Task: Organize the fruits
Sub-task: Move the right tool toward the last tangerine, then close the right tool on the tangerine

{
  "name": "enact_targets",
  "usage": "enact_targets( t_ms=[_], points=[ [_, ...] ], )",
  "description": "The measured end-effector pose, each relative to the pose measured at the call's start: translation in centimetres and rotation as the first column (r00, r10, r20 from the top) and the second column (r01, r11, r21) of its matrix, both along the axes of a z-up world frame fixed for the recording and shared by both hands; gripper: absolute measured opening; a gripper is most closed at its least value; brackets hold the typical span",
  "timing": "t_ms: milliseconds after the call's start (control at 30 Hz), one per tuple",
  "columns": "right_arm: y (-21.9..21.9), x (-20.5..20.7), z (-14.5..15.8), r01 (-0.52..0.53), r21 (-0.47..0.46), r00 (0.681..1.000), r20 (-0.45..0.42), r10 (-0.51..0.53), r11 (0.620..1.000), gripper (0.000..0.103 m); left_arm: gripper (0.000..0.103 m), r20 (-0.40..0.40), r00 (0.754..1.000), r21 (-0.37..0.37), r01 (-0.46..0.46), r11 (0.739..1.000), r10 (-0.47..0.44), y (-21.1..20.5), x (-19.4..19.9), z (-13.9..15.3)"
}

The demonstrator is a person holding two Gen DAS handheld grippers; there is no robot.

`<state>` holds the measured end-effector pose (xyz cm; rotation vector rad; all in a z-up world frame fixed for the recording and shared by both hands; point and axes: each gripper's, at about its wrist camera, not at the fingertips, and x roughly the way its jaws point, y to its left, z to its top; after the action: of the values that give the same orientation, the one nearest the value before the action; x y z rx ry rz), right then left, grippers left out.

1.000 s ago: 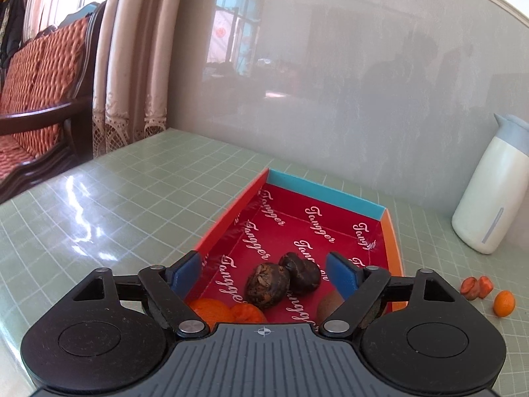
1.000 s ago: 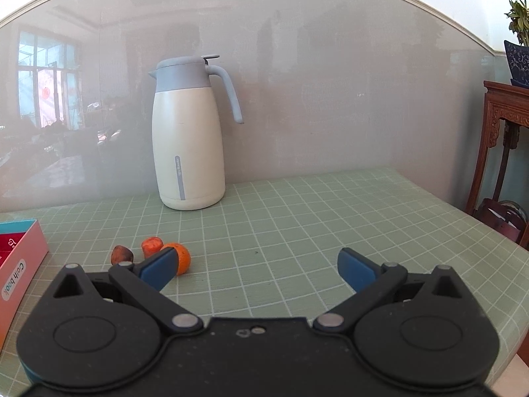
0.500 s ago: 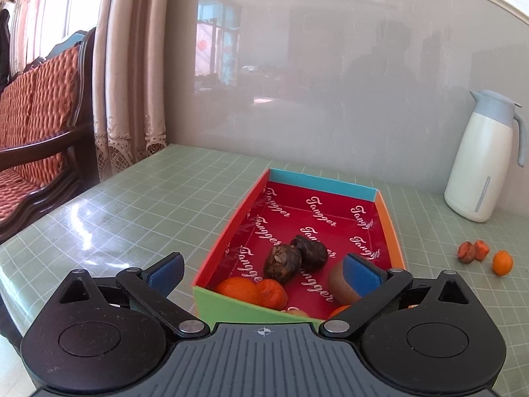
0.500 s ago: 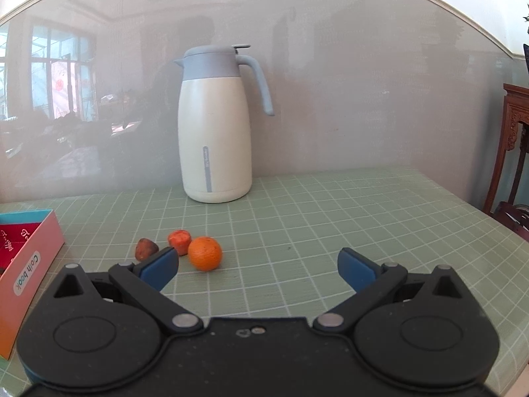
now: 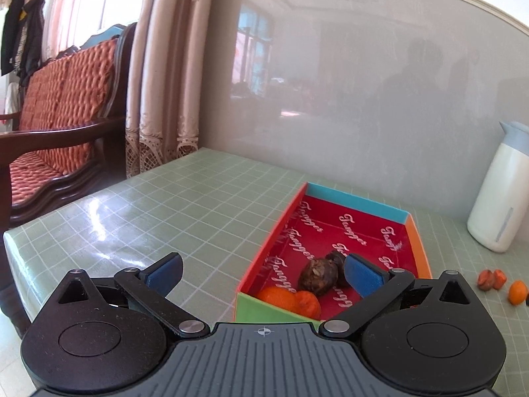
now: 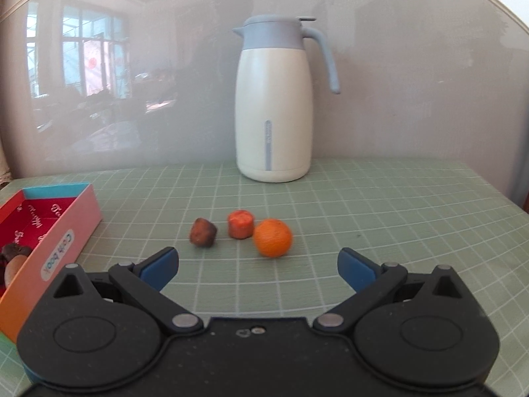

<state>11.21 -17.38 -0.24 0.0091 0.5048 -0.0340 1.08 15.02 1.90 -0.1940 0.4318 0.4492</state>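
**Fruit split between box and surface**

Left wrist view: left tool [image 5: 263, 273] spread wide, holding nothing, just finished opening; box [image 5: 358, 200] at lower centre right with dark fruits [image 5: 319, 276] and oranges [image 5: 291, 299].

Right wrist view: right tool [image 6: 258, 266] apart, empty; orange [image 6: 273, 237] and two small pieces [image 6: 240, 224] at centre on the green surface [image 6: 380, 218], before the jug [image 6: 274, 106].

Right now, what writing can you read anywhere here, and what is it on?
"Tangger": white script repeated across the box's red lining.
"Cch book", roughly: oval label on the box's pink side; letters blurred.
Jug: small marking on its grey strip, too small to read.
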Motion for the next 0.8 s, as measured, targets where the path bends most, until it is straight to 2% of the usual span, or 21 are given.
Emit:
enact_targets(
  t_ms=[233, 300, 367, 433, 600, 700, 767, 800],
  points=[
    [-0.3, 0.9, -1.4, -0.116, 0.035, 0.992, -0.056, 0.117, 0.993, 0.103, 0.103, -0.035, 0.999, 0.032, -0.032, 0.999, 0.033, -0.5, 2.0, -0.9],
    [-0.4, 1.2, -1.2, -0.171, 0.052, 0.984, -0.036, 0.173, 0.984, 0.103, 0.103, -0.028, 0.999, 0.051, -0.031, 0.998, 0.033, -0.8, 2.0, -0.7],
    [-0.1, 1.4, -0.7, -0.211, 0.019, 0.977, -0.009, 0.211, 0.977, 0.103, 0.103, -0.007, 0.999, 0.063, -0.036, 0.997, 0.036, -1.0, 1.7, -0.4],
    [0.0, 1.7, -0.3, -0.21, -0.005, 0.978, 0.014, 0.21, 0.978, 0.103, 0.103, 0.004, 0.999, 0.066, -0.036, 0.997, 0.036, -1.2, 1.4, -0.2],
    [-1.1, 2.7, -0.3, -0.162, 0.049, 0.987, 0.003, 0.162, 0.986, 0.102, 0.103, 0.008, 0.999, 0.06, -0.036, 0.998, 0.036, -0.8, 0.6, -0.1],
    [-1.8, 3.4, -0.6, -0.121, 0.017, 0.993, -0.009, 0.121, 0.993, 0.094, 0.103, 0.014, 0.999, 0.033, -0.033, 0.999, 0.033, -0.4, 0.3, -0.1],
    [-2.4, 4.0, -0.9, -0.1, 0.001, 0.995, -0.027, 0.1, 0.995, 0.081, 0.103, 0.021, 0.999, 0.026, -0.036, 0.999, 0.035, -0.3, 0.1, 0.1],
    [-2.8, 4.3, -1.0, -0.097, 0.006, 0.994, -0.04, 0.098, 0.995, 0.078, 0.103, 0.026, 0.999, 0.025, -0.04, 0.999, 0.039, -0.2, 0.0, 0.1]
  ],
)
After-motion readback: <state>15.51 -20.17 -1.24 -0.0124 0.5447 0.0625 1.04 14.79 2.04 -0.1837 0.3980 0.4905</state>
